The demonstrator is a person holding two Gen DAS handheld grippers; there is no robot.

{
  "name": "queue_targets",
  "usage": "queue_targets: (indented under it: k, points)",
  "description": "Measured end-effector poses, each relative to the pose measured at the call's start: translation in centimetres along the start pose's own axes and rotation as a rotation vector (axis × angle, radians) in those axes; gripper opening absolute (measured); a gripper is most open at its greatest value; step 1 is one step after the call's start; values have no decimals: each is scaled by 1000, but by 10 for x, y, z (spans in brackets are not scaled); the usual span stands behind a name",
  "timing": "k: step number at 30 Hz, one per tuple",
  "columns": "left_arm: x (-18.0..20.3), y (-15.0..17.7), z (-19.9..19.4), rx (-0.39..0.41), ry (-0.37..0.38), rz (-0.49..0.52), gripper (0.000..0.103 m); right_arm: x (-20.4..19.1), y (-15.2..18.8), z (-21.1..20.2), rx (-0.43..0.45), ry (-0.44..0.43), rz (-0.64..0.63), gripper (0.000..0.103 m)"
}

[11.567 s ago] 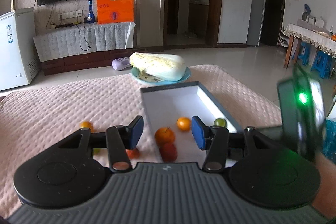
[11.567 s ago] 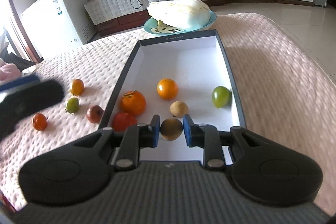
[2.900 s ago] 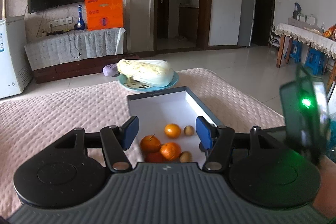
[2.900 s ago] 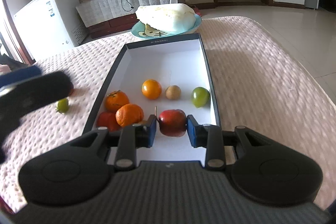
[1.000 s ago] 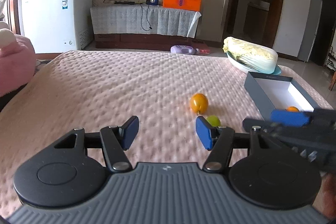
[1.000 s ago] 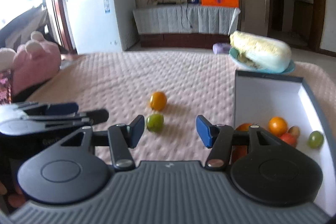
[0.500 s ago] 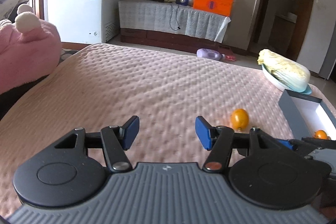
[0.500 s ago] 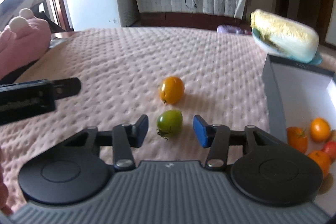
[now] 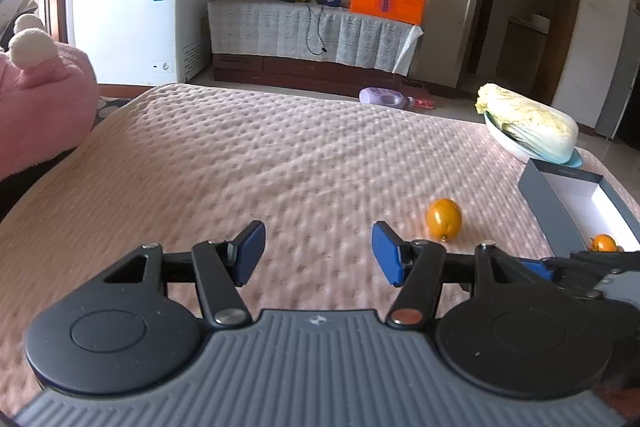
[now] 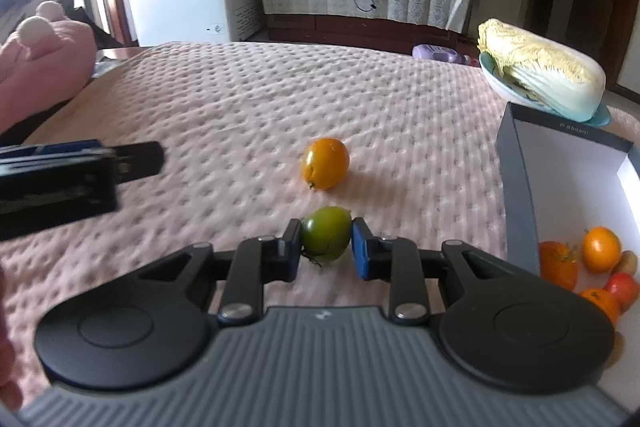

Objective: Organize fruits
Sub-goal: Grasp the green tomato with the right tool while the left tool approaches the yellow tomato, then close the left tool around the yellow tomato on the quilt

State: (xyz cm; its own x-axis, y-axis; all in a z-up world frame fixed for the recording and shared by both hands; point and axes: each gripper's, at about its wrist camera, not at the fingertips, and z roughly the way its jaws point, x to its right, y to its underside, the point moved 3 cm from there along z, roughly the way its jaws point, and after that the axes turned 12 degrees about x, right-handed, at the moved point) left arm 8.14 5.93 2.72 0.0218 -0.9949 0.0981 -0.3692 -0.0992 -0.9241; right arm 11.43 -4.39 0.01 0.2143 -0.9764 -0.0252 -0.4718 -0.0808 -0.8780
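Green and glossy, a tomato (image 10: 326,239) sits pinched between the blue pads of the right claw (image 10: 326,245), both pads touching its sides; its stem end points down toward the pink quilt (image 10: 240,107), and whether it rests on the quilt or is lifted clear cannot be told. Just ahead of that claw lies a yellow tomato (image 10: 325,163), apart from the green one, on the quilt. To the claw's right stands the box (image 10: 516,187), grey outside and white inside; in its near end lie two oranges (image 10: 600,249), a darker orange fruit with a green stalk (image 10: 558,265), a red fruit (image 10: 622,289) and a small brown one partly hidden at the edge. Beyond the box, ahead and to the right, a cabbage (image 10: 540,79) lies on a blue plate (image 10: 600,117).

The left claw (image 9: 318,253) is spread wide with nothing between its pads, over bare quilt; the yellow tomato (image 9: 443,213) lies ahead and to its right, outside the pads, and the box (image 9: 552,203) is farther right, with one orange (image 9: 604,242) showing inside. From the right wrist view the left claw (image 10: 132,159) appears blurred at the left, well apart from the fruit. A pink plush toy (image 9: 40,111) lies far to the left.
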Motion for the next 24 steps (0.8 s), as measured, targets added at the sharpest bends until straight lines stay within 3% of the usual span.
queue_targets:
  k: [10,18,24]
  points:
    - [46,1,18,-18,80,22,66,12,8,-53,1,-74,-70,29]
    - [93,9,48,-41,136,71,66,48,10,-78,6,-69,-35,29]
    - [108,17,74,-63,138,81,66,63,7,-86,18,-87,8,29]
